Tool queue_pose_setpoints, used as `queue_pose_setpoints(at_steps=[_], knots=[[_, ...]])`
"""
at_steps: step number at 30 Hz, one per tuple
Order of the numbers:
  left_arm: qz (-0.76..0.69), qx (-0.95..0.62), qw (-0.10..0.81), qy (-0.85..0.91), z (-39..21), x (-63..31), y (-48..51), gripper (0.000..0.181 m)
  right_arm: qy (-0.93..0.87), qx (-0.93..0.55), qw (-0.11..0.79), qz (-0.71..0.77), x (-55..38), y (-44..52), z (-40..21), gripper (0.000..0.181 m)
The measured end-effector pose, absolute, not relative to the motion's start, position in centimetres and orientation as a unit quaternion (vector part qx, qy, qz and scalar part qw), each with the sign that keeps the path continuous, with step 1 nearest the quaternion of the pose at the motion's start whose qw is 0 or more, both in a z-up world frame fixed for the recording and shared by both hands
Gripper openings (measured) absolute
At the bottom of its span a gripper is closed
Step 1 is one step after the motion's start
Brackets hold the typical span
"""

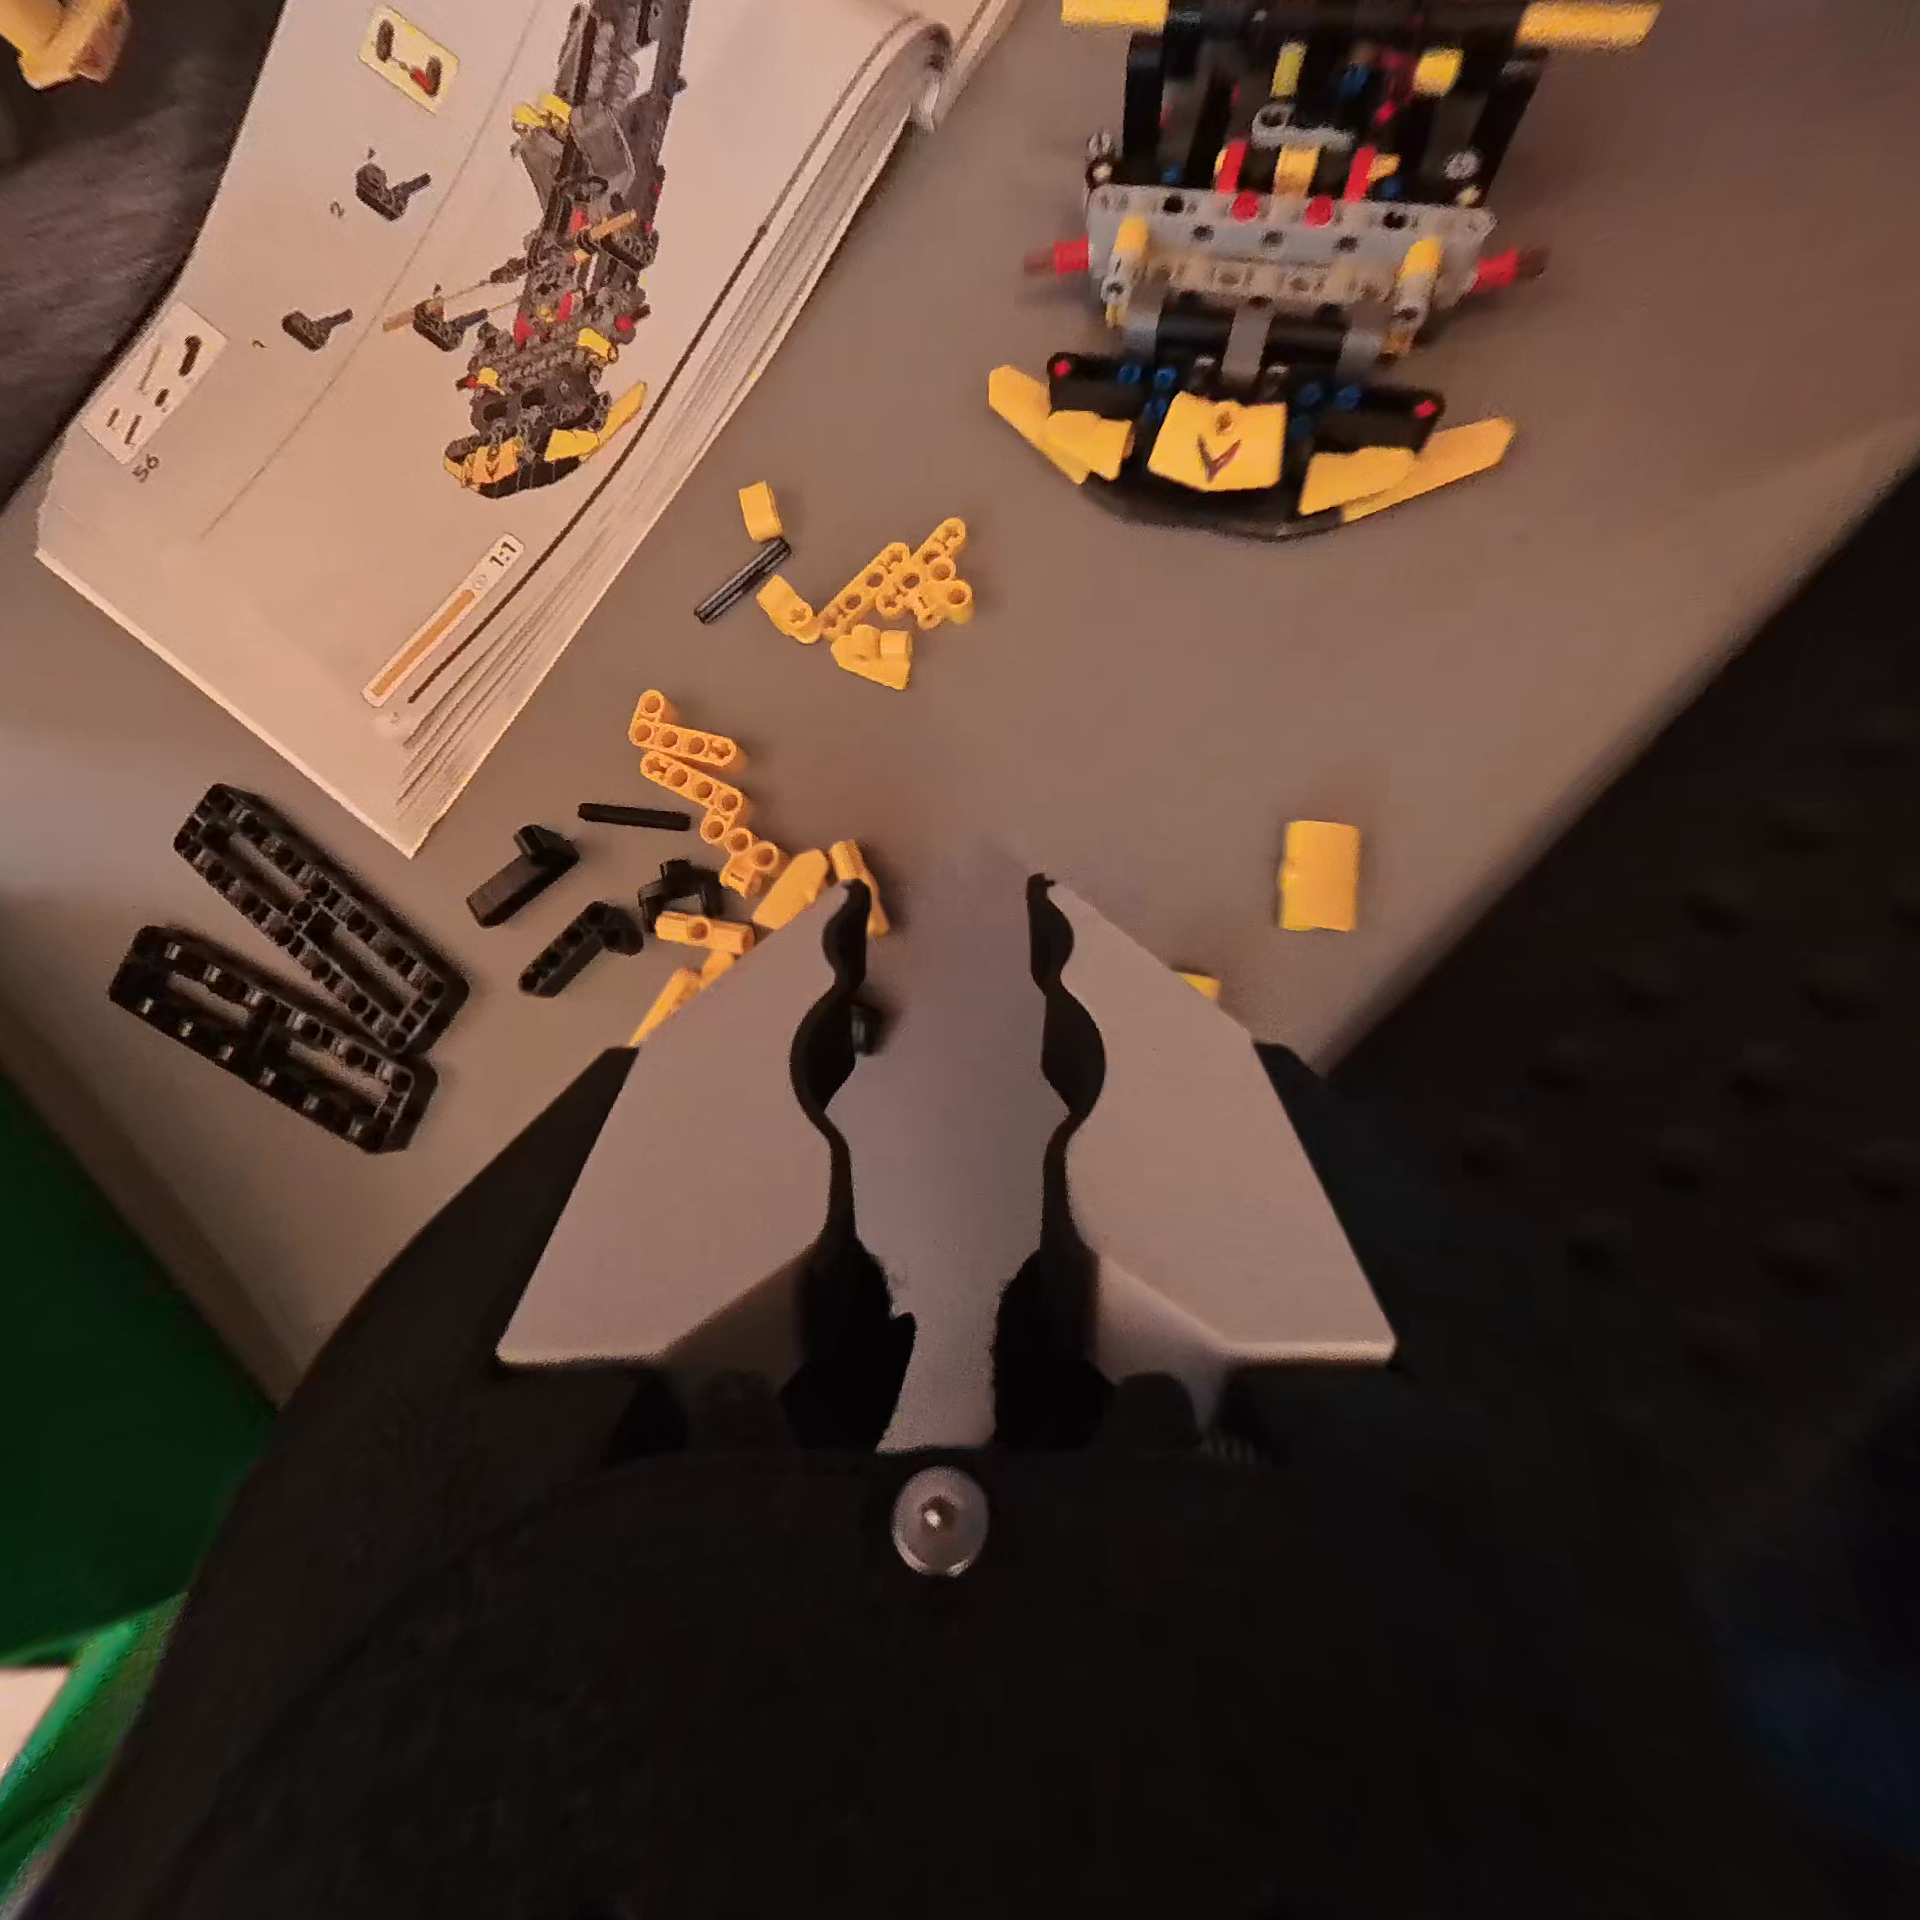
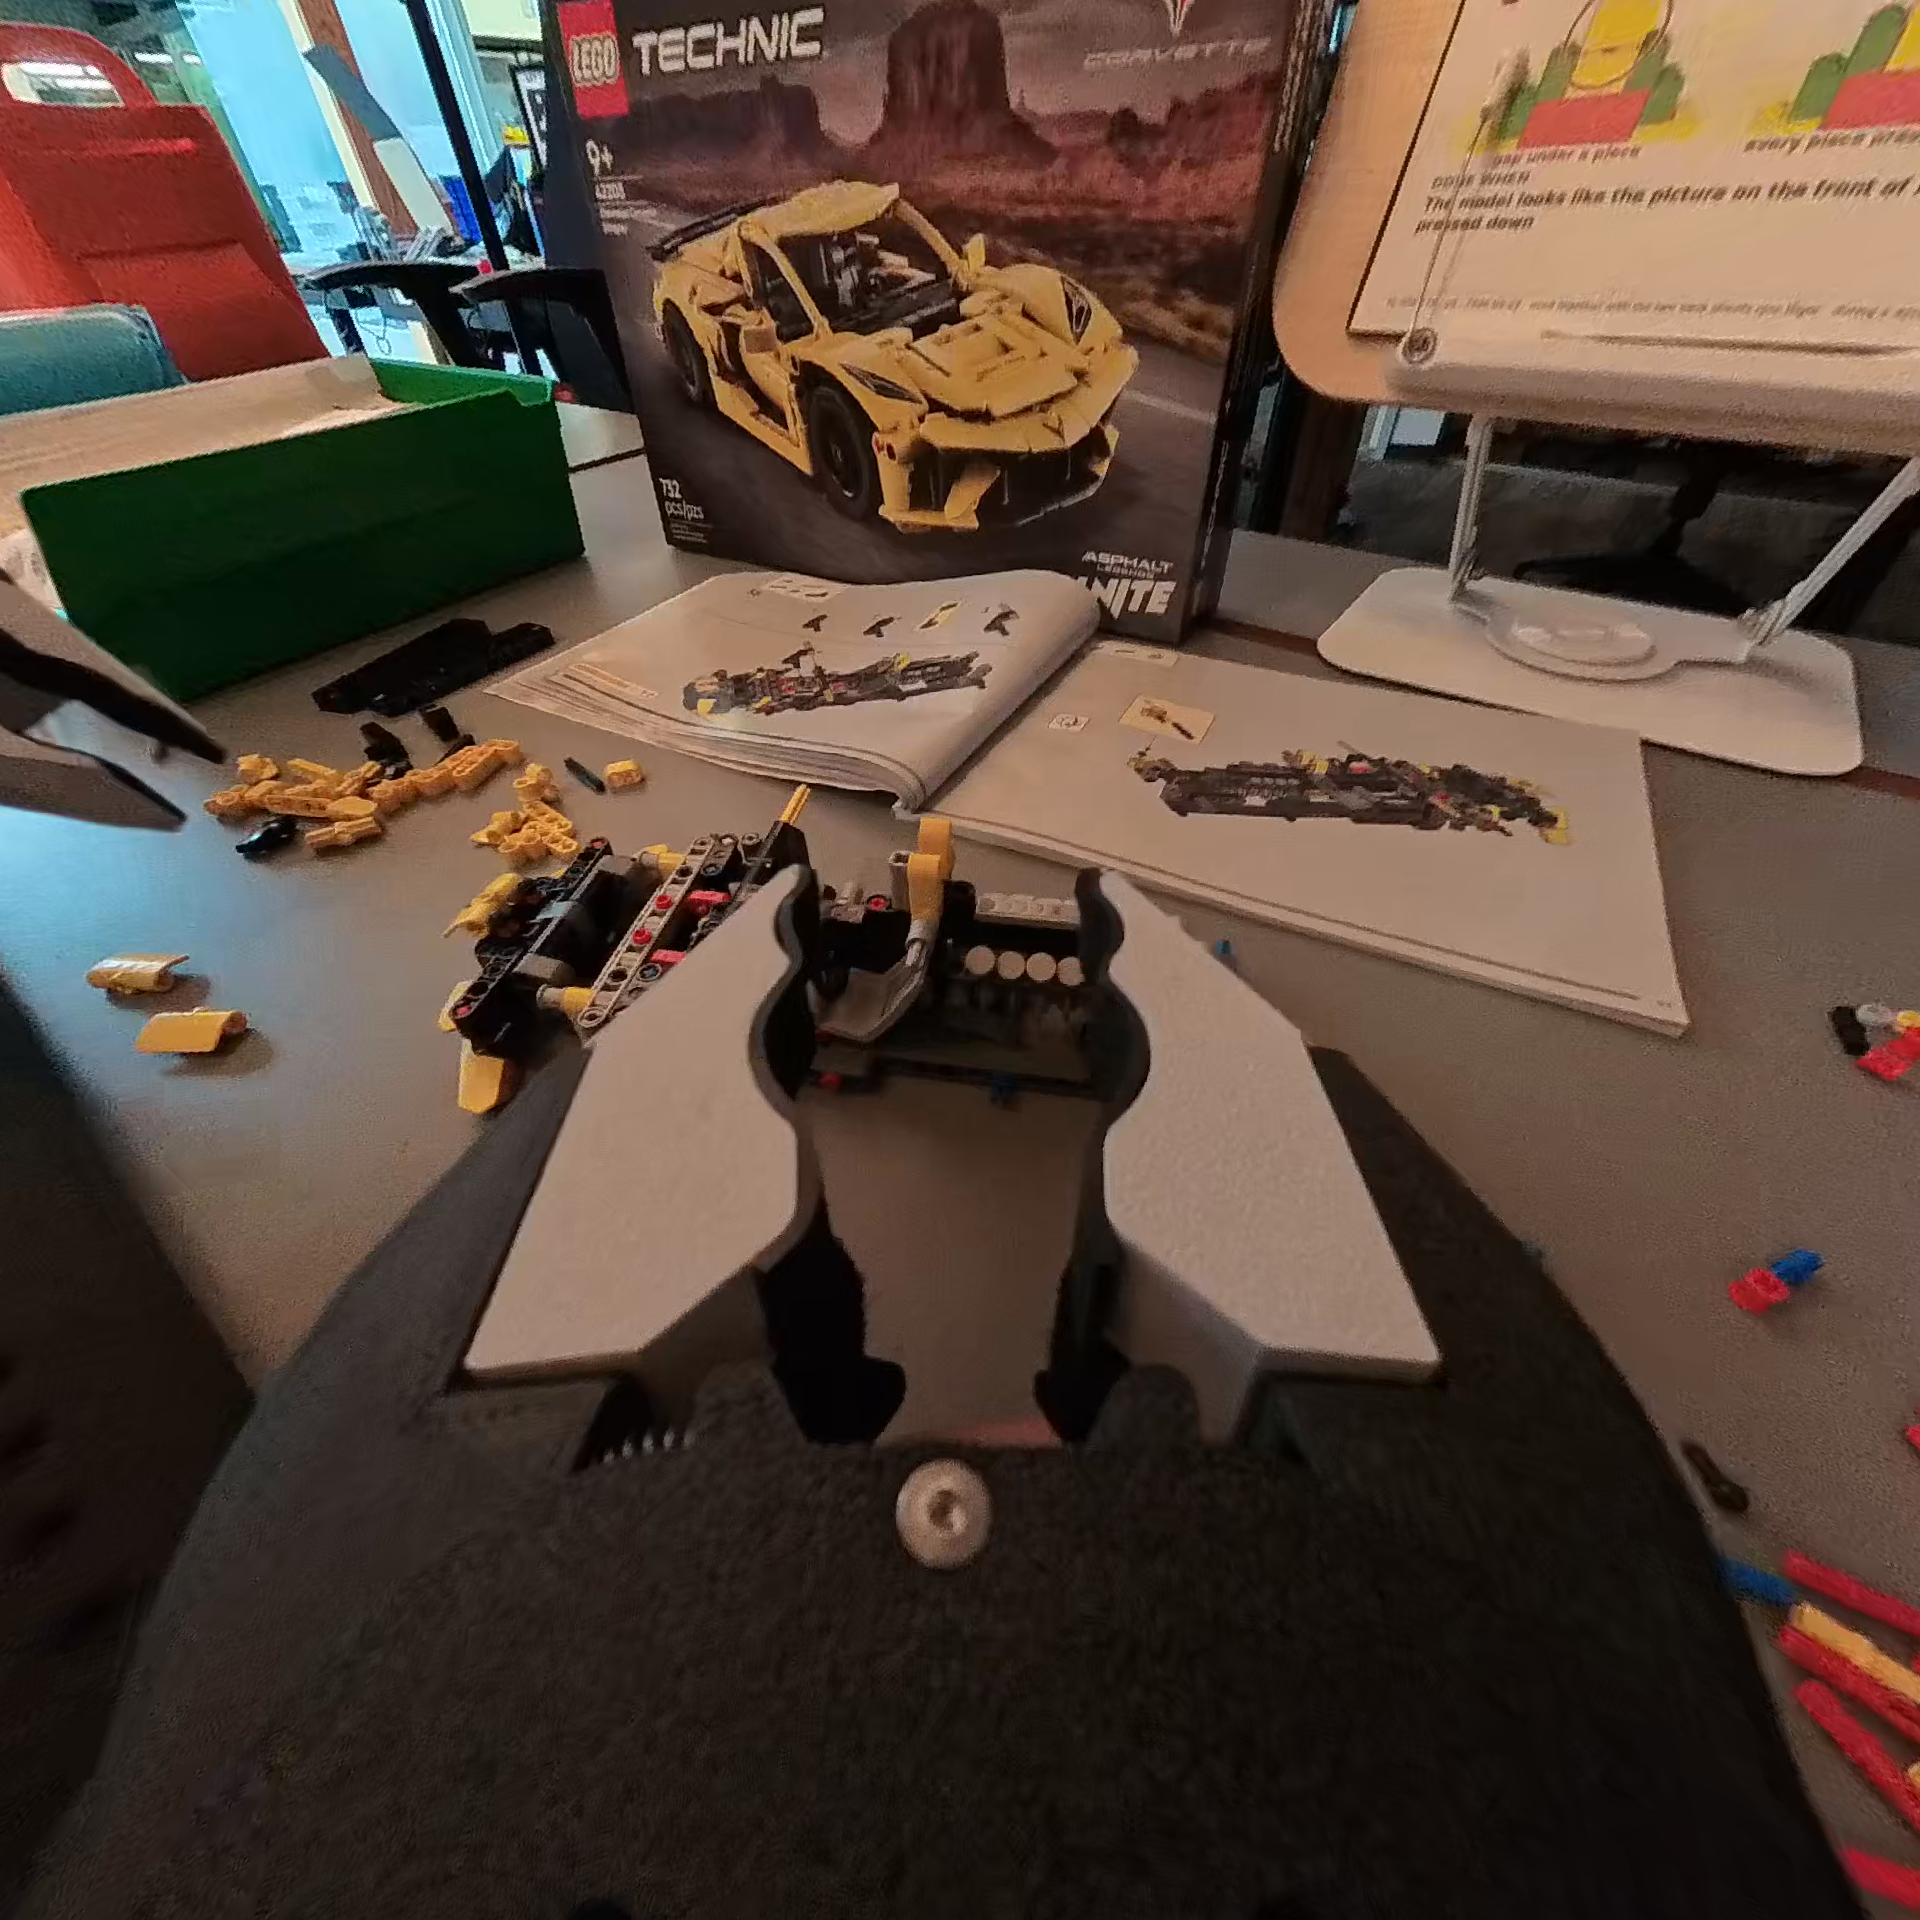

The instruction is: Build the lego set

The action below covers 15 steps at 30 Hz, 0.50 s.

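The partly built car chassis point(image 1: 1268, 281), black and grey with yellow nose panels, stands on the grey table point(image 1: 1091, 675). My left gripper point(image 1: 945, 894) is open and empty, low over the table. Just to its left lie loose yellow beams point(image 1: 707, 790) and small black pieces point(image 1: 520, 883). A yellow panel point(image 1: 1317, 875) lies to its right. My right gripper point(image 2: 943, 883) has its jaws wide apart, and the rear of the chassis point(image 2: 935, 987) shows between the fingers. I cannot tell whether they touch it. The left gripper also shows in the right wrist view point(image 2: 197, 790).
An open instruction booklet point(image 1: 468, 364) lies behind the loose pieces, with two black frames point(image 1: 291, 966) beside it. The set box point(image 2: 935, 312), a green bin point(image 2: 312, 520) and a white document stand point(image 2: 1590, 665) stand at the back. Red and blue pieces point(image 2: 1849, 1662) lie at the right. About 30 cm separates my left fingertips from my right.
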<state>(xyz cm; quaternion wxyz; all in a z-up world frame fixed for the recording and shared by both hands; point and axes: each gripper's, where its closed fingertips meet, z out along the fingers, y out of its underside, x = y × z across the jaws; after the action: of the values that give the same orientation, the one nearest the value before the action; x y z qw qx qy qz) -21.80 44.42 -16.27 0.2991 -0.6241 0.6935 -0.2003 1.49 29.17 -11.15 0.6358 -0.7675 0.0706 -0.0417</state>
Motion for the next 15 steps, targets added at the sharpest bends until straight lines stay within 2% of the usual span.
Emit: queue_pose_setpoints(at_steps=[3,6,10,13,15], knots=[[-0.171,-0.622,0.297,0.704,-17.7,-20.7,45.4,0.036,0.059,-0.773,0.631,-0.041,1.3,29.5,-11.5,0.049],[-0.146,-0.62,0.315,0.703,-17.5,-20.5,46.6,0.058,0.049,-0.775,0.628,-0.051,1.1,29.6,-11.6,0.048],[-0.16,-0.62,0.355,0.681,-15.4,-21.5,48.1,0.062,0.041,-0.776,0.627,-0.055,0.8,29.6,-11.7,0.048],[-0.172,-0.657,0.334,0.654,-15.3,-23.7,49.3,0.083,0.04,-0.777,0.627,-0.047,0.7,29.7,-11.7,0.048],[-0.18,-0.673,0.327,0.638,-15.5,-25.0,50.0,0.086,0.041,-0.777,0.627,-0.04,0.7,29.8,-11.8,0.048]])
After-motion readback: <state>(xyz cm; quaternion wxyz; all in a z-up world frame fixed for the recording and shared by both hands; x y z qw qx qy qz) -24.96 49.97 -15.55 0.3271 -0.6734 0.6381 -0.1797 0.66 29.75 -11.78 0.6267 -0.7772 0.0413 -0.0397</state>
